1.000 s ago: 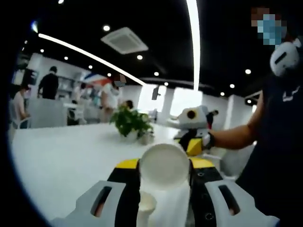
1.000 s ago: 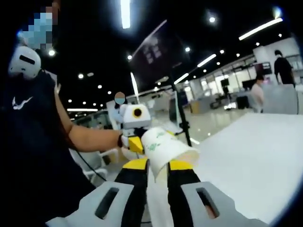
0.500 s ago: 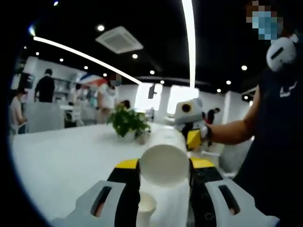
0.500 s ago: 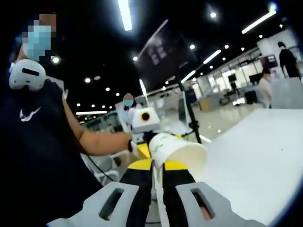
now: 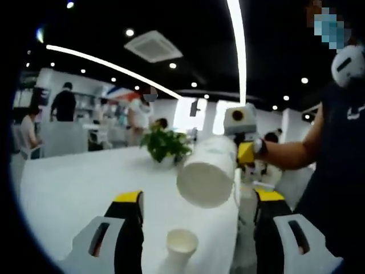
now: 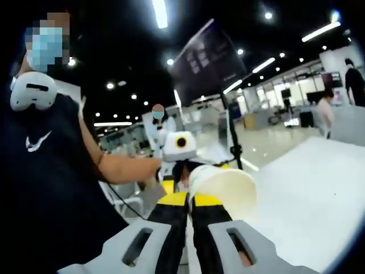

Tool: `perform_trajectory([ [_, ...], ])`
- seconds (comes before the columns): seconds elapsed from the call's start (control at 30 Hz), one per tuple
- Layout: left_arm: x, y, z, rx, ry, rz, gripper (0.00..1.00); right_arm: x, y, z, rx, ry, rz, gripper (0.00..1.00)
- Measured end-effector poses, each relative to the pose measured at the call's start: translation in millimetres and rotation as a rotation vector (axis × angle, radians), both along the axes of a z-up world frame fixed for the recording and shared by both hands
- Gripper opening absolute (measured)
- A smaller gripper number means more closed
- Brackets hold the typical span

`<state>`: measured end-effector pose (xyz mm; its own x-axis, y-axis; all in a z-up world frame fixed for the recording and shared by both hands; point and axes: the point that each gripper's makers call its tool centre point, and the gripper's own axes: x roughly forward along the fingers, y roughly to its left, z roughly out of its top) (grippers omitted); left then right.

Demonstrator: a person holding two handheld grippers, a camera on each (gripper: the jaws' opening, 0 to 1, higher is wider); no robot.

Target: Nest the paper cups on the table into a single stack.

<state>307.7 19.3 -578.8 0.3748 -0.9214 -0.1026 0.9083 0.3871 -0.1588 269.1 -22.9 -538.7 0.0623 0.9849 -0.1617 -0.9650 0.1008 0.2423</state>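
Left gripper [image 5: 197, 205] has just let go: half a second ago its jaws pinched a cup between them, and now they stand wide apart with nothing held. Right gripper [image 6: 191, 201] has its jaws close together, clamped on the wall of a paper cup [image 6: 223, 188] whose open mouth faces the lens in the right gripper view. Seen from the left gripper view, that cup [image 5: 209, 171] hangs in the air above the table [image 5: 74, 182], bottom end toward the camera, carried by the other gripper [image 5: 244, 149] coming in from the right.

Judged from this, the cup the left jaws were holding has passed over to the right side, probably nested with the right one; whether one cup or two sit there I cannot tell, since the walls overlap.

A second cup [image 5: 181, 244] stands upright on the table, mouth up, below the held cup and between the left jaws. A potted plant [image 5: 165, 145] sits farther back on the table, beyond the held cup.

The handover looks done, so the standing cup is likely the next to join. Risk: the right grip is on a thin paper wall and could crush or slip.
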Motion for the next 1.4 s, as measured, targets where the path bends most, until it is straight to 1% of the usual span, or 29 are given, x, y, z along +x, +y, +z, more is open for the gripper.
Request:
perform_trajectory([
  [0.03,5.2,4,-1.7,0.008,-0.008,0.032,0.86,2,-1,-1.5,-0.030,-0.021,-0.002,0.00],
  [0.07,7.1,6,-2.6,0.012,-0.006,0.046,0.89,3,-1,-1.9,-0.046,-0.031,0.001,0.00],
  [0.13,8.9,12,-5.2,0.012,0.010,0.070,0.96,4,-1,-0.7,-0.063,-0.034,0.004,0.00],
  [0.17,11.5,16,-7.6,0.018,0.017,0.092,0.98,5,-1,-0.6,-0.084,-0.039,0.010,0.00],
  [0.2,11.9,19,-11.6,0.037,0.022,0.103,0.98,7,-2,-1.4,-0.107,-0.047,0.013,0.00],
  [0.23,16.5,27,-17.1,0.072,0.007,0.140,0.98,8,-3,-2.2,-0.138,-0.059,0.018,0.00],
  [0.27,19.0,31,-21.7,0.102,-0.005,0.161,0.98,9,-4,-2.2,-0.153,-0.064,0.018,0.00],
  [0.33,28.0,44,-34.3,0.175,-0.013,0.228,0.98,12,-4,-1.1,-0.187,-0.070,0.017,0.00],
  [0.4,33.5,54,-41.4,0.205,-0.015,0.275,0.98,14,-6,-1.8,-0.232,-0.082,0.025,0.00],
  [0.47,36.1,61,-44.0,0.206,-0.012,0.302,0.98,16,-7,-3.2,-0.280,-0.101,0.027,0.00],
  [0.53,38.7,69,-48.2,0.220,-0.009,0.328,0.98,20,-9,-4.8,-0.345,-0.130,0.032,0.00],
  [0.63,37.8,74,-53.3,0.239,-0.002,0.334,0.98,22,-9,-4.7,-0.403,-0.140,0.037,0.00],
  [0.7,33.0,77,-59.5,0.263,0.006,0.321,0.98,21,-12,-7.8,-0.476,-0.160,0.055,0.00],
  [0.77,32.7,82,-65.5,0.276,0.009,0.333,0.98,21,-12,-8.4,-0.517,-0.163,0.062,0.00],
  [0.8,32.6,85,-66.9,0.272,0.016,0.339,0.98,21,-11,-7.7,-0.526,-0.160,0.065,0.00],
  [0.87,31.7,90,-69.5,0.259,0.032,0.357,0.98,24,-11,-8.0,-0.582,-0.166,0.067,0.00],
  [0.97,31.1,97,-74.2,0.261,0.040,0.374,0.98,20,-10,-7.6,-0.652,-0.158,0.104,0.00],
  [1.03,32.7,101,-78.2,0.273,0.044,0.385,0.98,21,-11,-6.6,-0.740,-0.186,0.123,0.00],
  [1.17,32.8,104,-82.0,0.305,0.034,0.386,0.98,22,-11,-1.9,-0.838,-0.184,0.138,0.00],
  [1.2,32.5,104,-82.4,0.306,0.034,0.384,0.98,22,-11,-0.9,-0.869,-0.184,0.147,0.00],
  [1.27,31.8,104,-83.8,0.309,0.036,0.382,0.98,21,-12,-0.6,-0.916,-0.162,0.150,0.00],
  [1.3,31.7,104,-84.4,0.309,0.037,0.383,0.98,22,-10,-0.2,-0.934,-0.167,0.154,0.00],
  [1.33,31.5,103,-85.1,0.305,0.040,0.386,0.98,21,-12,-0.6,-0.982,-0.165,0.168,0.00],
  [1.4,30.4,102,-87.2,0.304,0.046,0.384,0.98,18,-12,-0.8,-1.043,-0.161,0.194,0.00],
])
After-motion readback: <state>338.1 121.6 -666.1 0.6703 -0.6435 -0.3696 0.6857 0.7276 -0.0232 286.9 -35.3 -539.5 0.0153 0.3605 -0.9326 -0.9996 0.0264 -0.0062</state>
